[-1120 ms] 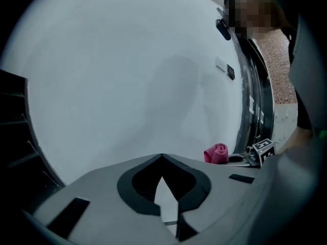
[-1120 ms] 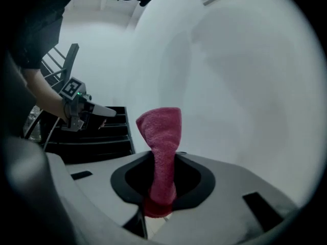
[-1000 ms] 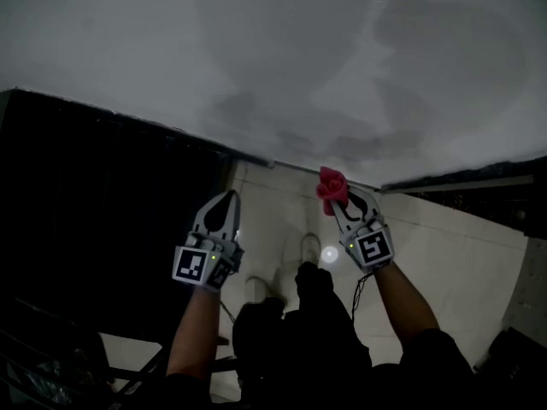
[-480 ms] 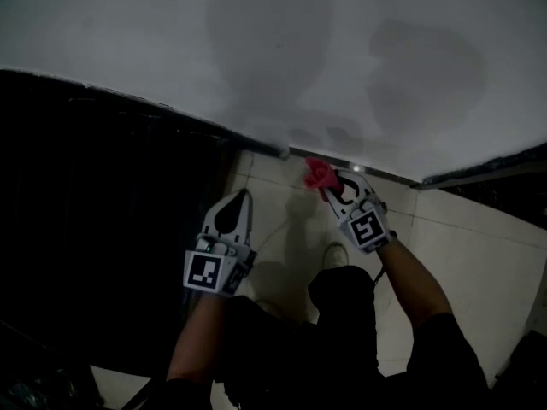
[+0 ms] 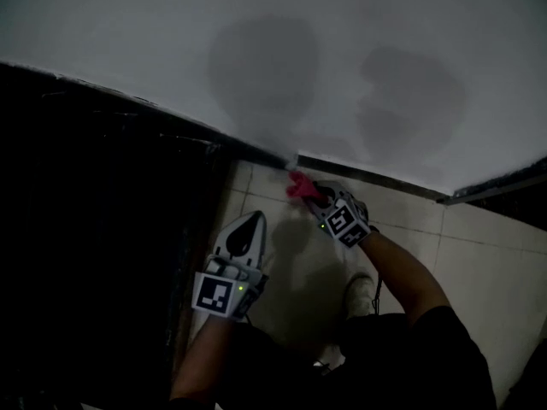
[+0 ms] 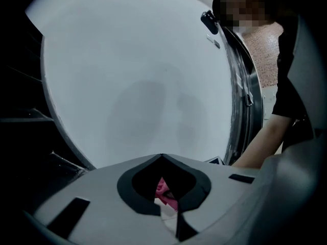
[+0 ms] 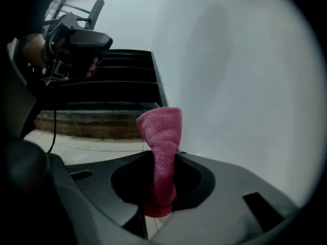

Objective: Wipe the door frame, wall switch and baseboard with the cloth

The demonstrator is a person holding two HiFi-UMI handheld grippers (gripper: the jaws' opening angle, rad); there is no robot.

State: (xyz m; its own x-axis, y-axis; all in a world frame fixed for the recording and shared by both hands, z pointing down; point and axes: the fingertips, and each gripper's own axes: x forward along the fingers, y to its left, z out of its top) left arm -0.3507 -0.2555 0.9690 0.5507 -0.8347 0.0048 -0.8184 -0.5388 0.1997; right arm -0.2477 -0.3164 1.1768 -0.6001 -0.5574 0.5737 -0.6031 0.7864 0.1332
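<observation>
R gripper (image 5: 314, 200): jaws clamped on cloth (image 5: 299, 185); we grip its lower end, the free end sticks out past the tips.
L gripper (image 5: 253, 220): jaws together, nothing betw. them; we hold it over floor (image 5: 295, 272), near R.
Cloth: tip at bottom edge of wall (image 5: 367, 67), by left end of baseboard (image 5: 376, 178); touching or not, we can't tell.

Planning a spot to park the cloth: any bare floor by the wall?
Bare tile floor lies right of the right gripper, bordered by the baseboard. A narrow strip runs ahead of the left gripper, beside the dark area. Crowded: around the cloth and the shoe.
</observation>
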